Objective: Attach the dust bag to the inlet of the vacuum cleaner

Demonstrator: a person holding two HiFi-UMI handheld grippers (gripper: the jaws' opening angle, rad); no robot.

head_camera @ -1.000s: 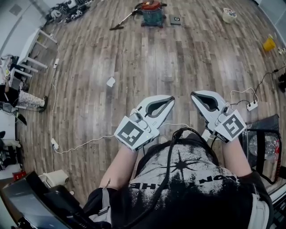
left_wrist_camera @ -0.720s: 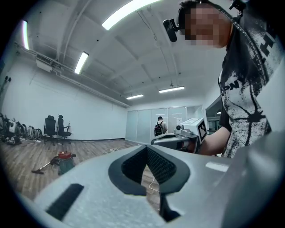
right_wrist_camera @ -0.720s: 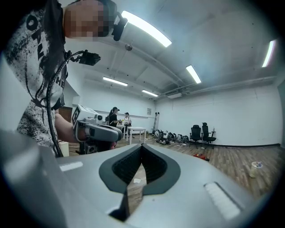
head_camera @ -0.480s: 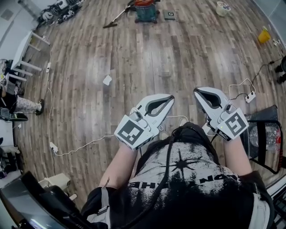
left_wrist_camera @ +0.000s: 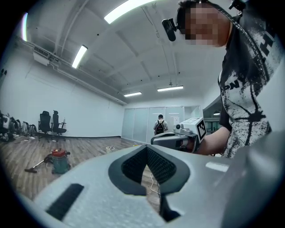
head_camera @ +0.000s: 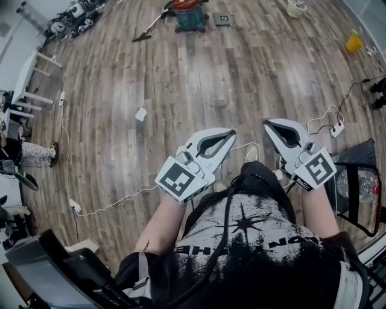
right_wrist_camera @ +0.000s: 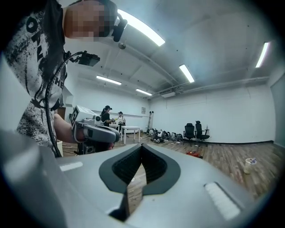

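The red and teal vacuum cleaner (head_camera: pixel 188 13) stands far off on the wooden floor, its wand (head_camera: pixel 148 30) lying to its left; it also appears small in the left gripper view (left_wrist_camera: pixel 59 161). No dust bag can be picked out with certainty; a small white flat object (head_camera: pixel 141 114) lies on the floor between. My left gripper (head_camera: pixel 232 133) and right gripper (head_camera: pixel 267 124) are held side by side at waist height, both shut and empty. Each gripper view shows its own jaws closed, left (left_wrist_camera: pixel 146 149) and right (right_wrist_camera: pixel 141 147), and the other gripper beside it.
A white power strip (head_camera: pixel 336 128) and a white cable (head_camera: pixel 108 199) lie on the floor near my feet. A black-framed stand (head_camera: pixel 359 187) is at my right, a white table (head_camera: pixel 33 78) at far left. A yellow object (head_camera: pixel 353 42) and white bucket (head_camera: pixel 295 7) sit far off.
The floor scene has slid slightly up and left in the head view, with the vacuum nearer the top edge. Both grippers stay shut and empty in front of the body.
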